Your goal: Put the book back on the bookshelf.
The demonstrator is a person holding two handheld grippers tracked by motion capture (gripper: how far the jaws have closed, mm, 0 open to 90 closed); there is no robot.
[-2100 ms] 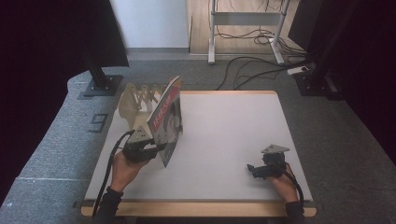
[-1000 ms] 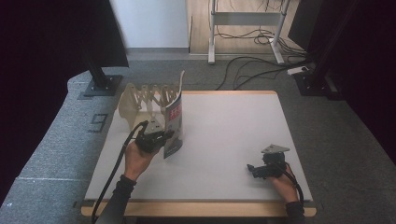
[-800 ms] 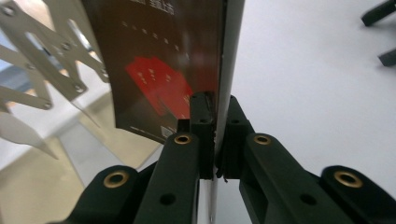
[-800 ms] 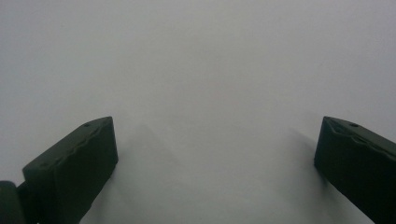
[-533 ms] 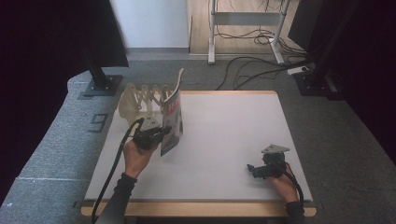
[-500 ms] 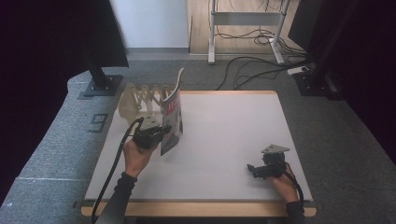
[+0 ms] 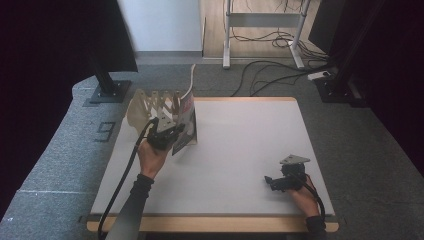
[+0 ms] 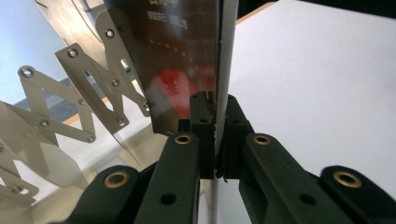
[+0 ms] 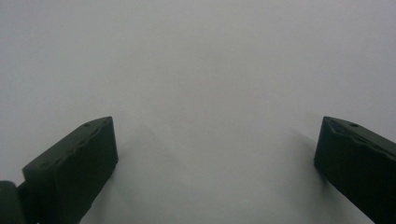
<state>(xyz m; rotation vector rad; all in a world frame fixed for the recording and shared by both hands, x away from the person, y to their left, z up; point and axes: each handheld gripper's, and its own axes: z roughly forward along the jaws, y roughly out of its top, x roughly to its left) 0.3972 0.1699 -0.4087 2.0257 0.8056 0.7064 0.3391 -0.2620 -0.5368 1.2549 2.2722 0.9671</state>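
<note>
Left gripper view: jaws pinching magazine edge; right gripper jaws spread.

A white surface with a light wooden edge stands on grey carpet, which bears a printed figure. Beyond it black cables trail across the floor beside the white legs of a metal frame. A black stand base sits at the left.
</note>
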